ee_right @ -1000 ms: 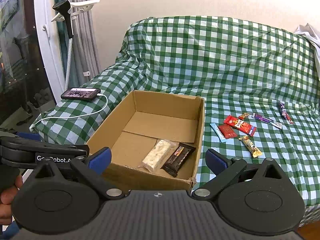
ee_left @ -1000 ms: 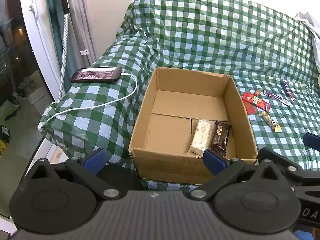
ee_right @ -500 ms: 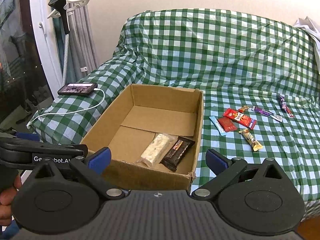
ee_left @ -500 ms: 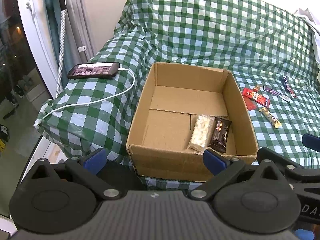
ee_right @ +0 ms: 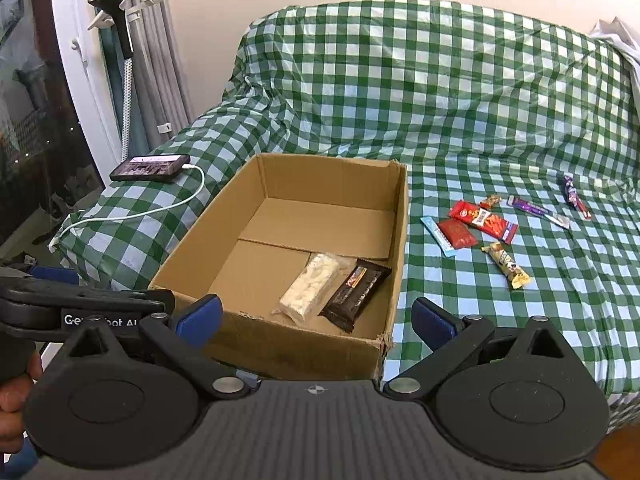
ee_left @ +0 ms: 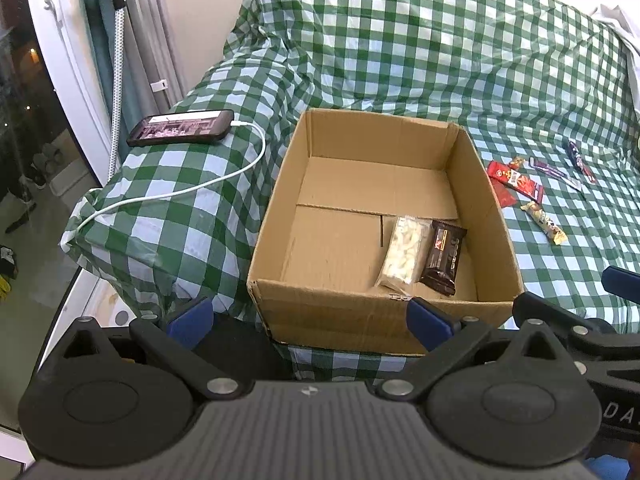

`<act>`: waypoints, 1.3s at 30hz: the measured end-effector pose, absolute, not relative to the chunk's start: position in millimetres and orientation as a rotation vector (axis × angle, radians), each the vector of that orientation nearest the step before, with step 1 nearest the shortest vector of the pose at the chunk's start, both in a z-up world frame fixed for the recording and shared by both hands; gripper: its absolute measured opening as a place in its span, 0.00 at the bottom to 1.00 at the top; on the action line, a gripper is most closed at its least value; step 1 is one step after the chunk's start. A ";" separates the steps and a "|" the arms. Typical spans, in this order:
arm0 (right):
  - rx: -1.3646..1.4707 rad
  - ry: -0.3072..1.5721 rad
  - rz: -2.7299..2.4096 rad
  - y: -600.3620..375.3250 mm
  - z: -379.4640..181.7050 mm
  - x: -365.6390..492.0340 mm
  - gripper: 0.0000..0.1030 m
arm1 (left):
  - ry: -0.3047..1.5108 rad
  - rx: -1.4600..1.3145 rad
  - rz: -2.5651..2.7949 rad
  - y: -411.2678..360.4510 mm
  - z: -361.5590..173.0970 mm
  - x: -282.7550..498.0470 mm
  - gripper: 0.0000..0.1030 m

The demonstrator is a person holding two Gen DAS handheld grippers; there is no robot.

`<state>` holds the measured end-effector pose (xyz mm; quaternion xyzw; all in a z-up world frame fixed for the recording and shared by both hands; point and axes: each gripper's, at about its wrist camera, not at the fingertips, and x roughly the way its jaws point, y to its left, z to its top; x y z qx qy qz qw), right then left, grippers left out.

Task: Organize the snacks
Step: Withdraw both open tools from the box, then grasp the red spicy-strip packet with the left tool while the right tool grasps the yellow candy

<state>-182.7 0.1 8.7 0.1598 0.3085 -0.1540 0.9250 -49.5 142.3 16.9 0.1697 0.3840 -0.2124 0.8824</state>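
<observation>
An open cardboard box sits on the green checked cover. Inside lie a white nougat bar and a dark brown chocolate bar, side by side. Several loose snacks lie right of the box: a red bar, a small red packet, a light blue bar, a yellow bar and purple bars. My left gripper is open and empty at the box's near edge. My right gripper is open and empty over the box's near right corner.
A phone on a white charging cable lies left of the box. A window, curtain and a garment steamer head stand at the left. The sofa back rises behind.
Both grippers have risen and drawn back slightly, so the box and snacks sit lower in the views. Nothing was picked up or released.
</observation>
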 end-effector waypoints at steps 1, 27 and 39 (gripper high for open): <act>0.332 0.637 -0.316 -1.2 7.2 -181.5 0.97 | 0.802 0.356 -0.443 141.9 16.6 -48.6 1.00; 0.514 0.732 -0.694 -261.6 -139.0 -137.0 0.98 | 0.938 0.451 -0.408 1.7 16.8 18.5 1.00; 0.436 0.841 -0.552 -331.8 -216.2 -81.0 0.16 | 1.013 0.430 -0.541 -179.8 -5.7 52.3 1.00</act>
